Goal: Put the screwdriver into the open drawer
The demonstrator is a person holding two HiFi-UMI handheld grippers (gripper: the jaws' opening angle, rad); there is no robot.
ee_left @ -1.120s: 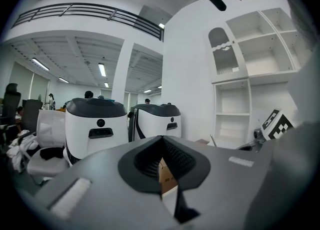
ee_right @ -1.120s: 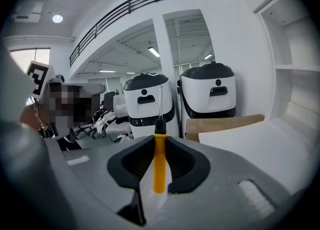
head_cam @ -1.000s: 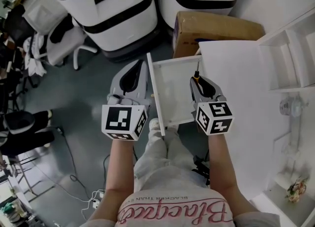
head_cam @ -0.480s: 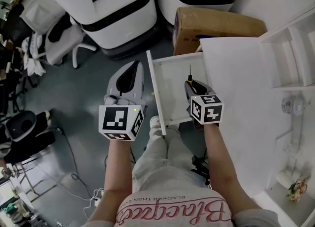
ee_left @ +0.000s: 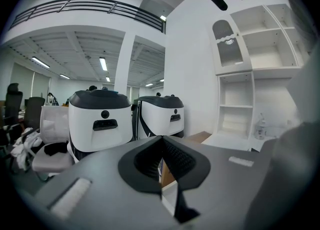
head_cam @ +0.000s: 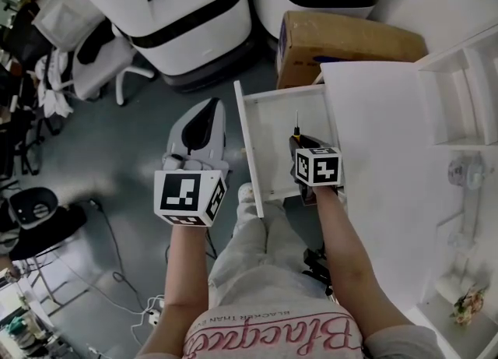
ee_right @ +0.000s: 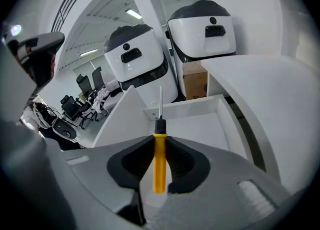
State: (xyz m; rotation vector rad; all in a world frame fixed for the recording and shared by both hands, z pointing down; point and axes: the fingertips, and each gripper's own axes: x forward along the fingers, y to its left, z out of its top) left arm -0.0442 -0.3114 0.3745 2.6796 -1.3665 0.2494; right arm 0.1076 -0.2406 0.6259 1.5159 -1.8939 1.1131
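Note:
A screwdriver (ee_right: pixel 159 159) with a yellow handle, black collar and thin steel shaft is clamped between the jaws of my right gripper (ee_right: pixel 159 171). Its shaft points forward over the white floor of the open drawer (ee_right: pixel 200 129). In the head view the right gripper (head_cam: pixel 299 147) hangs low inside the open drawer (head_cam: pixel 268 128), with the screwdriver (head_cam: pixel 296 125) tip poking out ahead of it. My left gripper (head_cam: pixel 204 128) stays outside the drawer, left of its front panel, jaws together with nothing between them. In its own view the left gripper (ee_left: pixel 161 166) shows pads meeting.
A white desk top (head_cam: pixel 389 139) runs right of the drawer, with white shelving (head_cam: pixel 459 93) beyond. A cardboard box (head_cam: pixel 342 38) stands behind the drawer. Two white-and-black machines (head_cam: pixel 171 7) stand on the grey floor at the back. Office chairs (head_cam: pixel 85 54) stand left.
My right gripper has dropped lower into the drawer with the screwdriver, tipping further downward. The left gripper has barely shifted.

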